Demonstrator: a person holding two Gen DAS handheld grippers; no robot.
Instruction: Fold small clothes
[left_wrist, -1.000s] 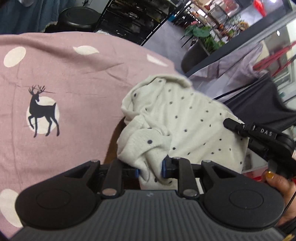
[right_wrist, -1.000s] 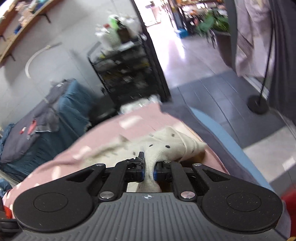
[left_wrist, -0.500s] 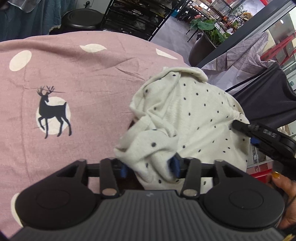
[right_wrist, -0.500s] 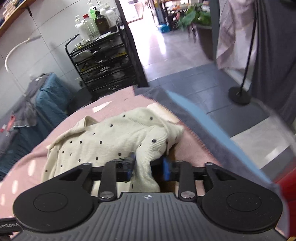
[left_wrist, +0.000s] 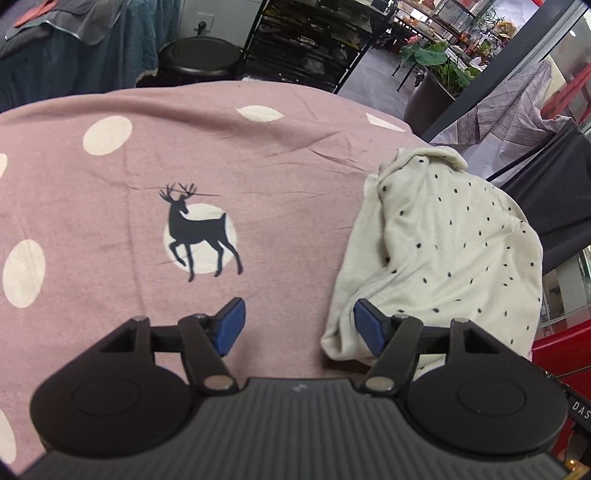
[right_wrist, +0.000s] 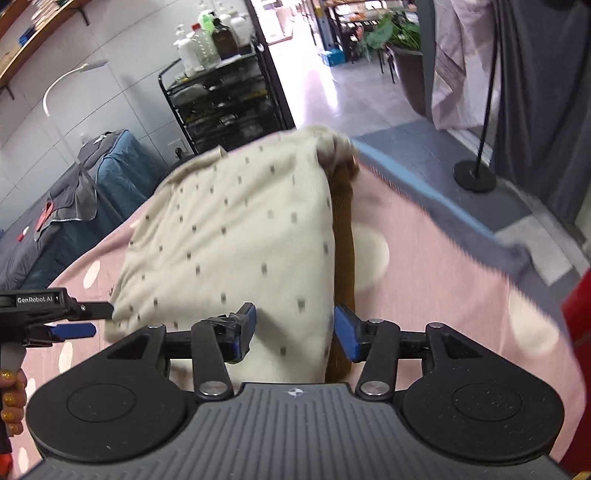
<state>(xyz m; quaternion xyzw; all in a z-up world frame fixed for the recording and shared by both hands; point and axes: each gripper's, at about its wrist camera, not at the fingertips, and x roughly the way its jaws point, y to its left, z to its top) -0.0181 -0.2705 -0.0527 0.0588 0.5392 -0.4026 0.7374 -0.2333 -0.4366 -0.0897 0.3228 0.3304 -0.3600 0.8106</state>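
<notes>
A small cream garment with dark dots (left_wrist: 443, 258) lies folded on the pink deer-print sheet (left_wrist: 184, 177), at the right in the left wrist view. My left gripper (left_wrist: 299, 328) is open; its right pad touches the garment's near left edge. In the right wrist view the garment (right_wrist: 236, 236) lies over a brown piece (right_wrist: 345, 236). My right gripper (right_wrist: 293, 328) is open, with the garment's near edge between its pads. The left gripper's fingers (right_wrist: 74, 317) show at the garment's left corner.
A black wire shelf rack (right_wrist: 225, 99) with bottles stands beyond the table. A blue-covered bed (right_wrist: 74, 192) is at the left. A black stand base (right_wrist: 474, 171) is on the floor at the right. A red object (left_wrist: 554, 347) sits by the table's right edge.
Both grippers were shut on the garment while it was lifted and folded; both have now opened and let it go. The garment lies flat on the sheet.
</notes>
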